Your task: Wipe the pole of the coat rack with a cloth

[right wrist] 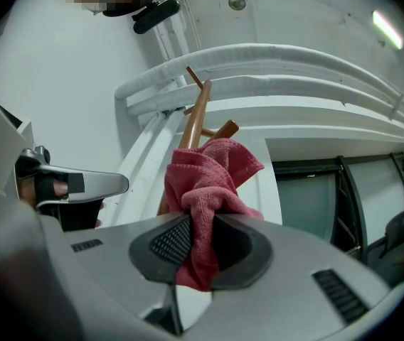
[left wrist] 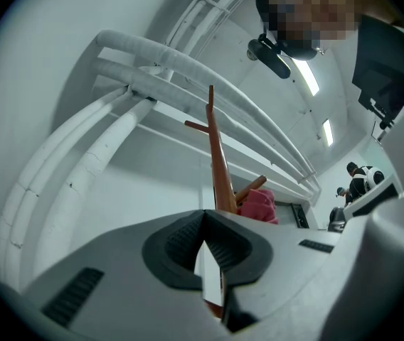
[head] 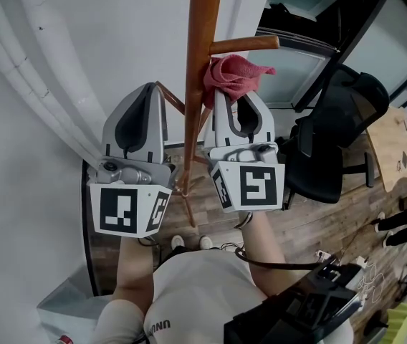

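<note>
Right gripper (head: pixel 226 100) (clamped on cloth (head: pixel 233 74)) sits just right of the upright pole (head: pixel 201 41); left gripper (head: pixel 148 90) closed, empty.

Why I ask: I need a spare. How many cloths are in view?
1: the red cloth, clamped in the right gripper beside the coat rack pole. Others could be hidden.

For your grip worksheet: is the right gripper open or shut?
Shut: the right gripper pinches the bunched cloth between its jaws.
</note>
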The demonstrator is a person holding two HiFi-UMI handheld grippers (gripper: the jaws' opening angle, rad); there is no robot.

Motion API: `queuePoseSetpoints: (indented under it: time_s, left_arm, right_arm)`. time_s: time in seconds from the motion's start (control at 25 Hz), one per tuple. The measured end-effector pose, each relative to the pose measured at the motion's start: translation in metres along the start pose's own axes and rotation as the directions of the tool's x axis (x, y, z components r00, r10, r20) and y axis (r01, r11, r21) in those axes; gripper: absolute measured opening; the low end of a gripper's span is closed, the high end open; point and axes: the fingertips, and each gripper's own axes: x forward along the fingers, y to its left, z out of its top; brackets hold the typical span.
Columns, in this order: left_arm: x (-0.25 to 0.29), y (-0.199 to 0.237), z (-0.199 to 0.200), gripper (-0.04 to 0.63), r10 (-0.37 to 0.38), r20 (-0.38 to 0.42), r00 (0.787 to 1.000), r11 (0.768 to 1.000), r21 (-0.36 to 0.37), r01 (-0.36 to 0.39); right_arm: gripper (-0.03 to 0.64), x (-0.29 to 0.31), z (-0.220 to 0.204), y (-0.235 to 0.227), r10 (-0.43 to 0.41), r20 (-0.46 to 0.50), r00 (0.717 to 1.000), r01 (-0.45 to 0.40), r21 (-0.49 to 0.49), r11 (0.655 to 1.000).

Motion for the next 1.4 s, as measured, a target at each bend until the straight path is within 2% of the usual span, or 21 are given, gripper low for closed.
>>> queuePoseSetpoints:
  time_s: [1.4]
  left_arm:
    - [-0.009, -0.001, -0.030, 0.014, 0.000, -0.094, 0.996, 0.999, -0.036, -0.003]
  right_arm:
    - [0.074, -0.020, -0.048, 0.004, -0.019, -0.142, 0.990, 0.024, 0.033, 0.999]
